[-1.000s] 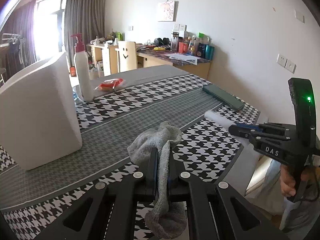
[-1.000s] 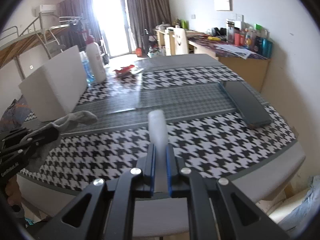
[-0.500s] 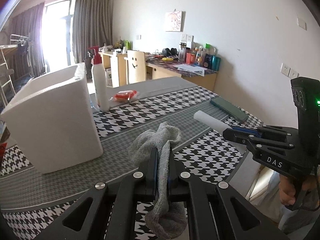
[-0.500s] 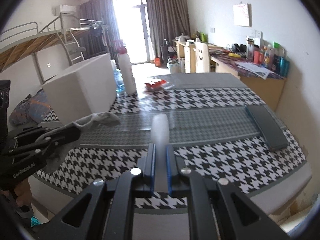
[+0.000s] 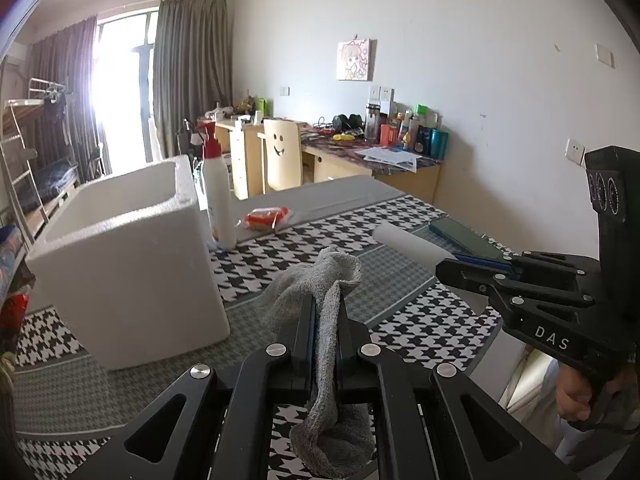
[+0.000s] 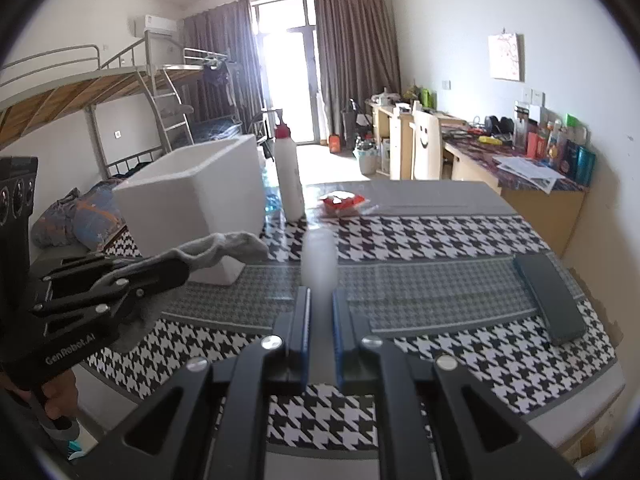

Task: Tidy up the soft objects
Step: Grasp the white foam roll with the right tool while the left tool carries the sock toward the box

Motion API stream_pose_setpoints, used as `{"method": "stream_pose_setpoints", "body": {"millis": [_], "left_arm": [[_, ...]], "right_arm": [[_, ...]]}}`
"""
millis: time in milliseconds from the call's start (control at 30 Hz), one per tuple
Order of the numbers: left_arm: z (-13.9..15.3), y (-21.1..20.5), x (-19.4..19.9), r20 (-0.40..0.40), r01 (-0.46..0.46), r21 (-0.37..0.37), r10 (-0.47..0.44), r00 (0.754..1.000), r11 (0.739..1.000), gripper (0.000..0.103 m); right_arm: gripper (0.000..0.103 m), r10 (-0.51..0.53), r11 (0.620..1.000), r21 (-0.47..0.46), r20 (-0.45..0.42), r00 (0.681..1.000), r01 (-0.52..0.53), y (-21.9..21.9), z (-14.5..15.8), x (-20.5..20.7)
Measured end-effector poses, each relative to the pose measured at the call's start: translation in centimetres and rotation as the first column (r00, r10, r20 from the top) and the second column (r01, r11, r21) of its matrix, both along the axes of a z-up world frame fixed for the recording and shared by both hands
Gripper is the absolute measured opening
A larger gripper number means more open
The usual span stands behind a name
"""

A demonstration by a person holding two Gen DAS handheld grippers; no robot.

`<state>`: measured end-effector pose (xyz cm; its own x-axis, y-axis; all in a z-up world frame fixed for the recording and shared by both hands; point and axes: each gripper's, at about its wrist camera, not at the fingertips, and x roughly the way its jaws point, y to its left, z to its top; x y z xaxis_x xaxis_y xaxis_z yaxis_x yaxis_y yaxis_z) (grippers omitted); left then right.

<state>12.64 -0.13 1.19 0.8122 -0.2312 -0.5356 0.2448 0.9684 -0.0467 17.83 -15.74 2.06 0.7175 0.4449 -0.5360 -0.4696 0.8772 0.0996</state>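
My left gripper (image 5: pixel 325 312) is shut on a grey sock (image 5: pixel 316 280) and holds it above the houndstooth table, to the right of the open white foam box (image 5: pixel 120 252). The sock hangs out both ends of the jaws. My right gripper (image 6: pixel 320 304) is shut on a white foam roll (image 6: pixel 319 258) that sticks out forward, held above the table. The right gripper shows in the left wrist view (image 5: pixel 444 266) with the roll (image 5: pixel 408 242). The left gripper shows in the right wrist view (image 6: pixel 182 266) with the sock (image 6: pixel 224 246).
A white pump bottle with a red top (image 5: pixel 216 196) stands behind the foam box. A red packet (image 5: pixel 266 216) lies further back. A dark flat case (image 6: pixel 550 300) lies at the table's right edge. A chair and cluttered desks stand beyond the table (image 6: pixel 440 240).
Both grippers have risen higher above the table with their loads still held. The foam box now sits lower in the left wrist view and its open top shows.
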Motion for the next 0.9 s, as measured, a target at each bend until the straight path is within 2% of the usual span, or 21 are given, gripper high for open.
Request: {"method": "stream_pose_setpoints", "body": {"millis": [300, 900], "left_arm": [[2.1, -0.1, 0.4, 0.053, 0.002, 0.016, -0.003, 0.999, 1.0, 0.007], [6.9, 1.4, 2.3, 0.163, -0.057, 0.01, 0.055, 0.985, 0.998, 0.007]], "right_arm": [[0.013, 0.016, 1.0, 0.011, 0.043, 0.999, -0.016, 0.9, 1.5, 0.5], [0.013, 0.026, 0.999, 0.028, 0.123, 0.992, -0.029, 2.7, 4.7, 2.7]]}}
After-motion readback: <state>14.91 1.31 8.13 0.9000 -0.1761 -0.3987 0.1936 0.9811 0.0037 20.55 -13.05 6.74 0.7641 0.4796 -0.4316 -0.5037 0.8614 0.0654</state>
